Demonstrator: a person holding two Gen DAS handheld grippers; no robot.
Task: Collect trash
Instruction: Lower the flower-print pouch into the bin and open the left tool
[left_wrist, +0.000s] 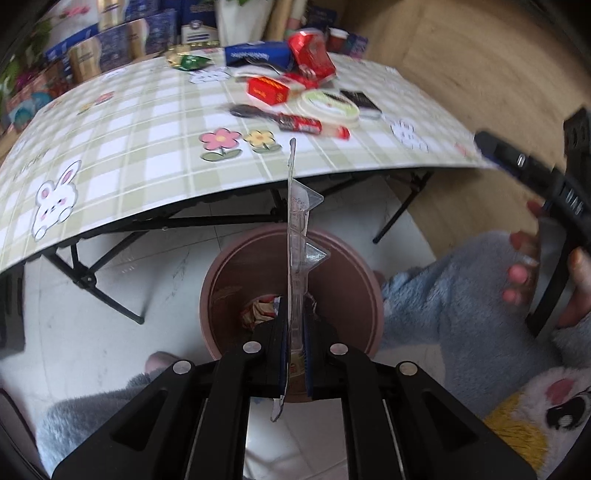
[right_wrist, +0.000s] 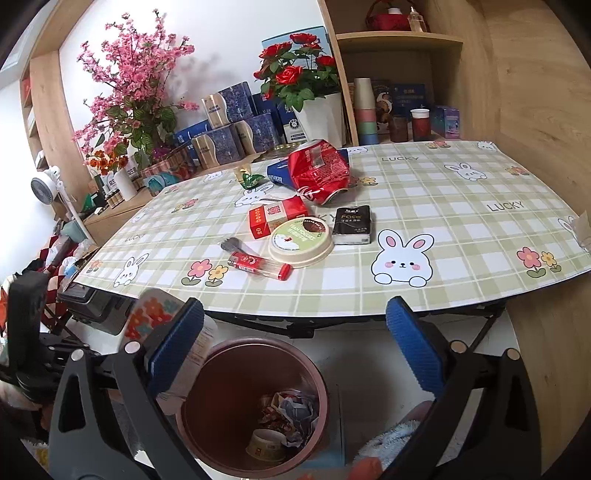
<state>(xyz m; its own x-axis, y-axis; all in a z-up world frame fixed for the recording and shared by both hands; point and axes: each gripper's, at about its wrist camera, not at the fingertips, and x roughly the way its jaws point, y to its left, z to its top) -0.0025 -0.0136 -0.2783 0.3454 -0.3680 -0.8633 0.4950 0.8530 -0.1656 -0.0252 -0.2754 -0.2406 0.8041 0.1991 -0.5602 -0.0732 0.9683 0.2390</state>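
Trash: my left gripper (left_wrist: 294, 334) is clamped on a clear plastic blister pack (left_wrist: 297, 236) above the brown bin (left_wrist: 221, 280). My right gripper (right_wrist: 295, 354) gapes empty. On the table (right_wrist: 461, 229), packs read "Face" (right_wrist: 352, 219) and "YOGURT" (right_wrist: 301, 236).

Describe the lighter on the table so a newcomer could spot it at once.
Start at the checked table and find the round yoghurt lid near its middle. The lighter lies just in front of that lid, beside a dark fork. It alone is a slim red stick with a clear middle section.

the bin (right_wrist: 255, 406) stands on the floor before the table (right_wrist: 424, 295), crumpled wrappers (right_wrist: 291, 410) inside it.
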